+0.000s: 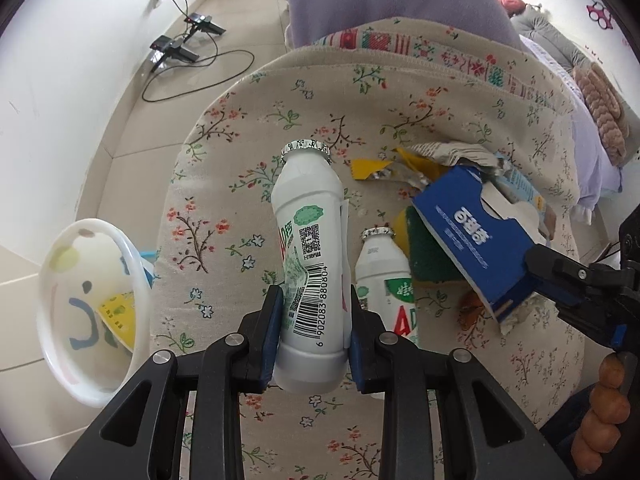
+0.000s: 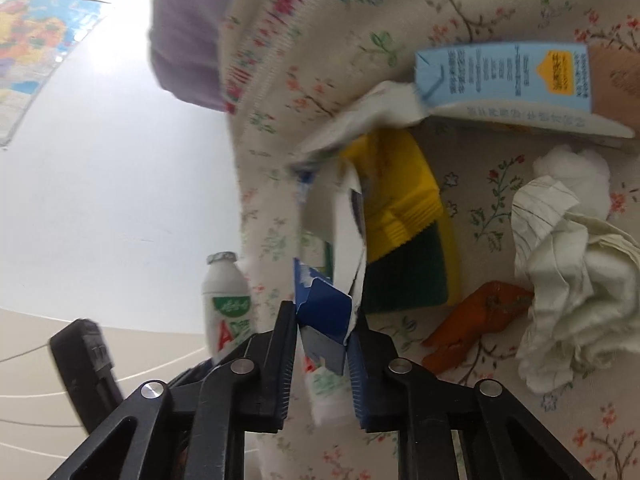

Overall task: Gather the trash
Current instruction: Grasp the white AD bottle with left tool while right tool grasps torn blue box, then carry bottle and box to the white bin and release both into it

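My left gripper [image 1: 314, 312] is shut on a white yoghurt-drink bottle [image 1: 308, 248] with a foil cap, held above the floral-covered seat [image 1: 248, 184]. A second white bottle [image 1: 386, 276] lies on the cloth just right of it. My right gripper [image 2: 324, 328] is shut on a torn dark blue carton [image 2: 324, 304], which also shows in the left wrist view [image 1: 476, 240], lifted over the trash pile. The held bottle appears in the right wrist view [image 2: 226, 296] at the left.
A white plastic bin [image 1: 92, 312] with a yellow wrapper inside stands on the floor left of the seat. On the cloth lie a yellow-green sponge [image 2: 404, 236], a light blue carton [image 2: 504, 76], crumpled tissues [image 2: 572, 276], an orange peel [image 2: 476, 320]. Cables [image 1: 188, 52] lie on the floor.
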`<state>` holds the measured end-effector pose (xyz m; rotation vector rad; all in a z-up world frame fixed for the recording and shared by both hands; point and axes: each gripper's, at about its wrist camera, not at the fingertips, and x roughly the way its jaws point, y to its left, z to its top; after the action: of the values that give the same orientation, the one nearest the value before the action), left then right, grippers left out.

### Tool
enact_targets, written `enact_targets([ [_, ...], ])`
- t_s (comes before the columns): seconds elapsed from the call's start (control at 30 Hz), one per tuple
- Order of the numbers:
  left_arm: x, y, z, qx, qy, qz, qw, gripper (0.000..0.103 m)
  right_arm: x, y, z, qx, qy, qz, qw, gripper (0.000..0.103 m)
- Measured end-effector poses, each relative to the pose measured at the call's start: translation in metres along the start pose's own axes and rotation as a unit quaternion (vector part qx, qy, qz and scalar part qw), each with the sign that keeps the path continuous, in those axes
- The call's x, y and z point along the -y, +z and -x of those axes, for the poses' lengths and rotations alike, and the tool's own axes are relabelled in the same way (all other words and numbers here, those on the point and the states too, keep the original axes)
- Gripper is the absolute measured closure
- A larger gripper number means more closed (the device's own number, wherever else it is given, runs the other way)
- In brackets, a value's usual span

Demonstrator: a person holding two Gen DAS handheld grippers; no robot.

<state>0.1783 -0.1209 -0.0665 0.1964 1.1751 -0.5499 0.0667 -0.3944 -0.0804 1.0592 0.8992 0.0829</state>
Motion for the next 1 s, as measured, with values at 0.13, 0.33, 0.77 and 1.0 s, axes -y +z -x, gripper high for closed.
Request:
enact_targets([
  [0.13, 0.003, -0.002, 0.01, 0.01, -0.01, 0.001, 0.9999, 0.072, -0.004, 0.0, 0.018, 0.008, 0.03, -0.002, 1.0, 0.082],
  [0.33, -0.002, -0.004, 0.023, 0.023, -0.027, 0.008, 0.9993, 0.072, -0.028, -0.01, 0.03, 0.02, 0.031, 0.073, 0.997, 0.082],
  [0.77, -0.074, -0.011, 0.044, 0.024, -0.028, 0.098, 0.9945, 0.072, -0.063, -0.02, 0.007, 0.014, 0.001, 0.158, 0.987, 0.082],
  [1.0, -0.163, -0.024, 0.044, -0.01, -0.027, 0.215, 0.9762, 0.072, -0.073, -0.029, -0.01, -0.007, 0.01, 0.182, 0.983, 0.082],
])
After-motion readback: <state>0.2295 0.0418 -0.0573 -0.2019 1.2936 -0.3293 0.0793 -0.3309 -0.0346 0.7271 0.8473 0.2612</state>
